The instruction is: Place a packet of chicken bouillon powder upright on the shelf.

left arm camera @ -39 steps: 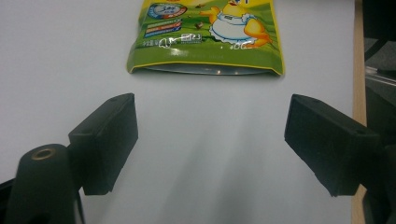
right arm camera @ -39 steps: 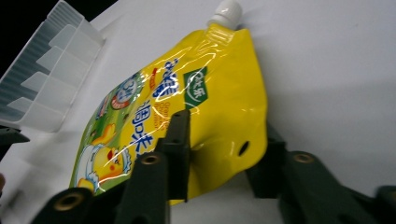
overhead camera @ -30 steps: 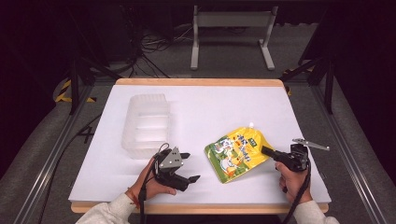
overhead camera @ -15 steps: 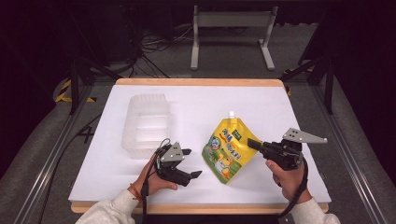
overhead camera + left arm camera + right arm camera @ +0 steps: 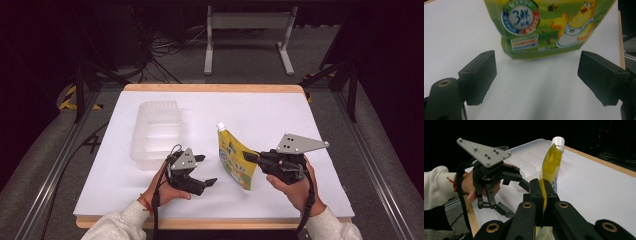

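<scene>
Your right gripper [image 5: 250,157] is clamped on the edge of the spouted pouch [image 5: 235,160], holding it upright on the white table [image 5: 300,120], cap up, approx. centre-front. Your left gripper [image 5: 202,170] sits just left of the pouch w/ jaws spread wide, nothing between them, facing the pouch's printed front. Clear plastic tray [image 5: 157,132] lies behind the left gripper.

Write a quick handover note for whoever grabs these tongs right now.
Right tongs: shut on the edge of the yellow spouted pouch, holding it upright on the white table, cap up.
Left tongs: open, holding nothing, pointed at the pouch's front face.
Clear plastic tray: nothing in it, beyond the left tongs.
Done: pouch gripped and stood up.
Left: probably move it into the tray; the left tongs could steady it.
</scene>
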`<state>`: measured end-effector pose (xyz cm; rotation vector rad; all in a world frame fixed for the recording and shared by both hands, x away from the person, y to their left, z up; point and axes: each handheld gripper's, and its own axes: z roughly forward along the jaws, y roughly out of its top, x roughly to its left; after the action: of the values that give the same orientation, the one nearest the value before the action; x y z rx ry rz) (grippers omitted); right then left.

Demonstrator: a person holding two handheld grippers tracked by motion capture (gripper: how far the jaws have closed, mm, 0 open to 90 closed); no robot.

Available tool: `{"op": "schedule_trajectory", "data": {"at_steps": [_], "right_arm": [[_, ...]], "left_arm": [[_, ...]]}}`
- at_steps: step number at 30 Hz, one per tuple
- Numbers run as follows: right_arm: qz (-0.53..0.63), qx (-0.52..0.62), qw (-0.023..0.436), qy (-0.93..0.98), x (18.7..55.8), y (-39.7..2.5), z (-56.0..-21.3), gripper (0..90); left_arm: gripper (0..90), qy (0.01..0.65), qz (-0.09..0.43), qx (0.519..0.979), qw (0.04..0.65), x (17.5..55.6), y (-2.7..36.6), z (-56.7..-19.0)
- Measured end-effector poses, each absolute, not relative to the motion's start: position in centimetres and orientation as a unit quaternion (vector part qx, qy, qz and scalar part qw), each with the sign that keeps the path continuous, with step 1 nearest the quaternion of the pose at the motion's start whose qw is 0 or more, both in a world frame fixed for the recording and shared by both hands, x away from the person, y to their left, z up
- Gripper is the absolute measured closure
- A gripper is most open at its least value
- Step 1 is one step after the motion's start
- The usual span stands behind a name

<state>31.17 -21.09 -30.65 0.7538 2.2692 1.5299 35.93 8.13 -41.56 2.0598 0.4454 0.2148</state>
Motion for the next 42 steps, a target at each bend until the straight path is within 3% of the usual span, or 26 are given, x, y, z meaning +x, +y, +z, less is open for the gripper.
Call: {"op": "schedule_trajectory", "data": {"at_steps": [14,17,25,33,42], "right_arm": [[0.529,0.197,0.140,0.813,31.3,-19.5,-29.2,90.0],[0.527,0.190,0.144,0.816,31.4,-19.2,-29.0,90.0],[0.531,0.192,0.159,0.810,31.9,-19.3,-28.5,90.0],[0.535,0.199,0.166,0.804,32.2,-19.4,-28.2,90.0],[0.546,0.202,0.178,0.794,32.6,-19.0,-28.0,90.0]], "left_arm": [[19.2,0.182,0.092,0.836,0.509,36.9,8.5,-40.4],[27.0,0.179,0.096,0.835,0.512,37.0,8.6,-40.2],[59.9,0.190,0.110,0.829,0.515,37.3,9.7,-39.7],[75.7,0.195,0.137,0.827,0.509,37.1,9.9,-39.3],[82.6,0.200,0.150,0.824,0.509,36.9,10.5,-38.7]]}}
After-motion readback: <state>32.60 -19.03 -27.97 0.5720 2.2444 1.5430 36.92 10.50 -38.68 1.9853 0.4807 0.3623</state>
